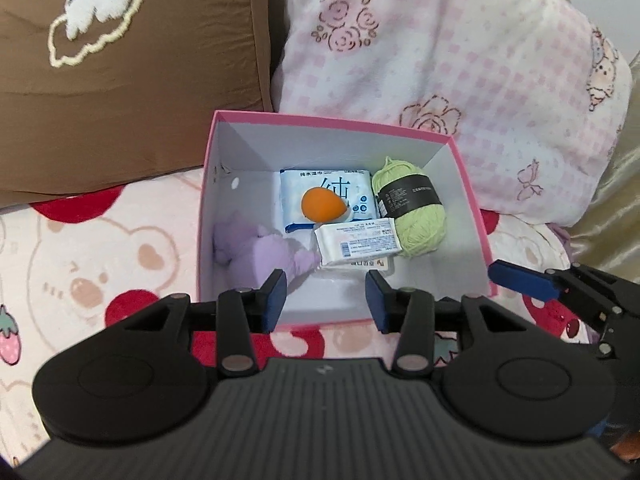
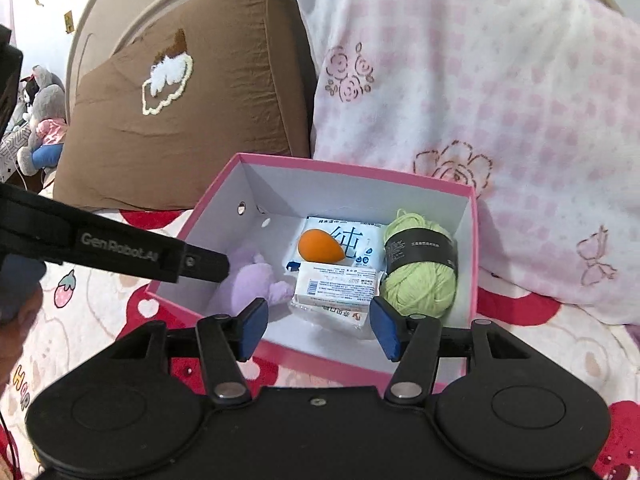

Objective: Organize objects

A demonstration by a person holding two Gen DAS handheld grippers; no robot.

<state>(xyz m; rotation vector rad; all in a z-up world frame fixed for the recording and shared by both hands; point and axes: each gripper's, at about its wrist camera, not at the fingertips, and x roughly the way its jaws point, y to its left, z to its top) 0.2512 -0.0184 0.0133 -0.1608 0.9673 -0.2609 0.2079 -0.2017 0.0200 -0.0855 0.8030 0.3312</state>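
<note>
A pink box (image 1: 472, 216) with a white inside is seen at the centre of both views, set on a bed blanket (image 1: 80, 264) printed with bears and strawberries. Inside the box, a blue-and-white wipes pack (image 1: 360, 196) is laid flat toward the far wall, and an orange egg-shaped sponge (image 1: 324, 205) is rested on top of it. A ball of light green yarn (image 1: 412, 208) with a black label band is placed at the right of the box, just beside the wipes. A smaller white tissue pack (image 1: 358, 240) is laid in front of the wipes pack, touching the yarn. A purple plush toy (image 1: 264, 250) is tucked in the lower left of the box.

The left gripper (image 1: 326, 300) is held at the near rim of the box, its blue-padded fingers (image 1: 276, 300) spread apart with nothing between them. The right gripper (image 2: 318, 328) is likewise held over the near rim, fingers (image 2: 252, 326) spread and empty.

A brown cushion (image 1: 140, 80) is seen at the upper left of the frame and a pink checked pillow (image 1: 460, 60) at the upper right, both behind the box
</note>
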